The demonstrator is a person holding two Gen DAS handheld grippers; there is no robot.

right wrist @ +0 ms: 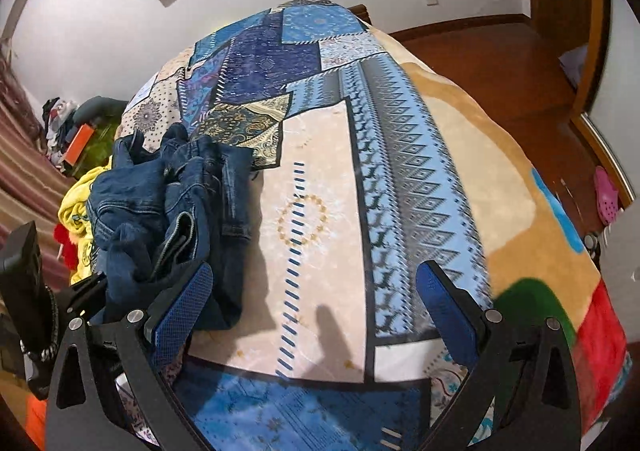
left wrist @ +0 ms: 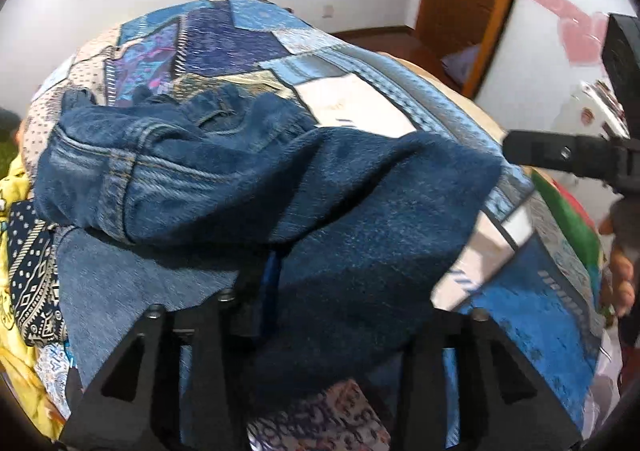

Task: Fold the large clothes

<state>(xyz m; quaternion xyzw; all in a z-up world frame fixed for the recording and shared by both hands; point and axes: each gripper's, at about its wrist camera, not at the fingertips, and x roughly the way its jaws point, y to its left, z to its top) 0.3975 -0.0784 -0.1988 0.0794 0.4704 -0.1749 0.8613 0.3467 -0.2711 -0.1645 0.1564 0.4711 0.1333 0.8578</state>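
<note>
The left gripper (left wrist: 340,315) is hovering low over the jeans (left wrist: 248,187), its jaws standing partly apart with denim bunched between and over the fingers, though blur is hiding whether the pads are pressing on it, so I cannot tell if it is grasping. The right gripper (right wrist: 314,307) is hanging released, jaws spread wide over bare bedspread (right wrist: 320,179) and touching nothing. The jeans (right wrist: 168,203) are lying crumpled near the bed's left edge, beside yellow clothing (right wrist: 76,207).

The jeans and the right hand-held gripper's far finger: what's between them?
Only bare patchwork bedspread between jeans and that pad, in the right wrist view.
</note>
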